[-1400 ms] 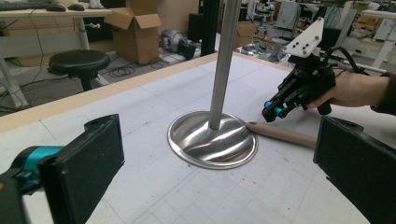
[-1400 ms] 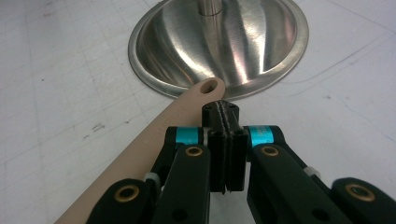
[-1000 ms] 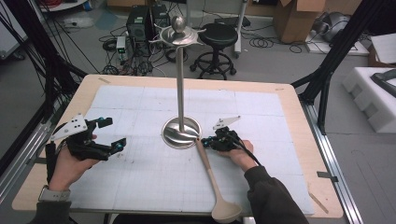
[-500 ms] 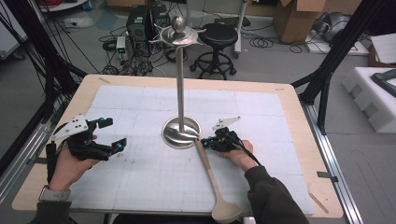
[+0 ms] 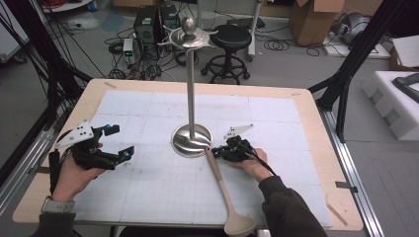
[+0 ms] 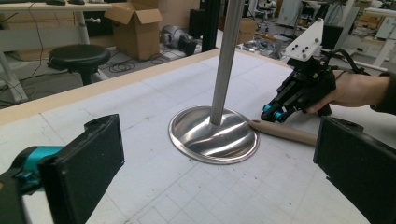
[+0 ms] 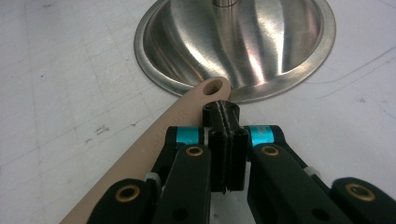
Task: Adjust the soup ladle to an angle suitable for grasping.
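Running off the bottom edge: the ladle (image 5: 228, 197) bowl, in the high view. Hiding under the right hand-held gripper (image 7: 223, 112): part of the ladle handle. Getting cut by the top edge: the stand (image 6: 227, 60) pole, in the left gripper view.

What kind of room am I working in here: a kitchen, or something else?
Most likely a lab or workshop, not a kitchen: cardboard boxes and loose cables lie on the floor, a black stool stands behind the table, and black frame struts surround it.
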The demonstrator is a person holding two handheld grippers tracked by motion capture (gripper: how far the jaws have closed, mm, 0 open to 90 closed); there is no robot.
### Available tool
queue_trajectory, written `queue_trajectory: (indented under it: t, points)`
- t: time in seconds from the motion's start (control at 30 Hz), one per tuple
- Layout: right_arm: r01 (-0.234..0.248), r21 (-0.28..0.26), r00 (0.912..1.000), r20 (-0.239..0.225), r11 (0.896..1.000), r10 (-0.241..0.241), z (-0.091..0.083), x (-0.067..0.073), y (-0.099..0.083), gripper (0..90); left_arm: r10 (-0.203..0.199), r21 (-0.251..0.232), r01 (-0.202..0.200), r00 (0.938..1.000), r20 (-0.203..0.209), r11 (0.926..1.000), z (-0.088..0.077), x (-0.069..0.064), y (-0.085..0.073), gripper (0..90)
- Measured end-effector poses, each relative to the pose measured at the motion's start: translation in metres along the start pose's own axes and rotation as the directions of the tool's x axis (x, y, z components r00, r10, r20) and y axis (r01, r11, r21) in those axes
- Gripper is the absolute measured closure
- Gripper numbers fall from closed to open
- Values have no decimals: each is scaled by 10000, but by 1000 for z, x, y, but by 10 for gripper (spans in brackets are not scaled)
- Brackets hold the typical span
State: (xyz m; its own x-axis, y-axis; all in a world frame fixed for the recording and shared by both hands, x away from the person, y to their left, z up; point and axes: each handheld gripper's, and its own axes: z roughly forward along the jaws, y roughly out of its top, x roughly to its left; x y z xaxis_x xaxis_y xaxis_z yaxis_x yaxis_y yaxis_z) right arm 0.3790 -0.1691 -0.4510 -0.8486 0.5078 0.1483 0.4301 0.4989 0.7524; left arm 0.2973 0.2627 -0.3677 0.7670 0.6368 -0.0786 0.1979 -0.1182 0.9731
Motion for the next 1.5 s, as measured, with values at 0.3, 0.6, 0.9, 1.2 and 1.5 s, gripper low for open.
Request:
queue_trajectory:
  t: [0.3, 0.6, 0.9, 1.2, 1.5]
  points:
    - [201, 51, 9996, -180, 9998, -200, 1, 3, 0, 900, -9, -42, 9, 10000, -45, 10000, 0, 0, 0, 22]
    - [477, 71, 9987, -189, 9988, -475, 3, 7, 1, 900, -6, -20, 6, 10000, -60, 10000, 0, 1, 0, 22]
    - [532, 96, 9980, -347, 9985, -529, 5, 11, 3, 900, -10, -25, 10, 10000, -37, 10000, 0, 1, 0, 22]
    - [738, 227, 9964, -436, 9970, -728, 9, 16, 6, 900, -33, -50, 33, 10000, -35, 10000, 0, 1, 0, 22]
    - [860, 380, 9954, -463, 9956, -842, 15, 28, 12, 900, -49, -48, 49, 10000, -39, 10000, -1, 1, 0, 22]
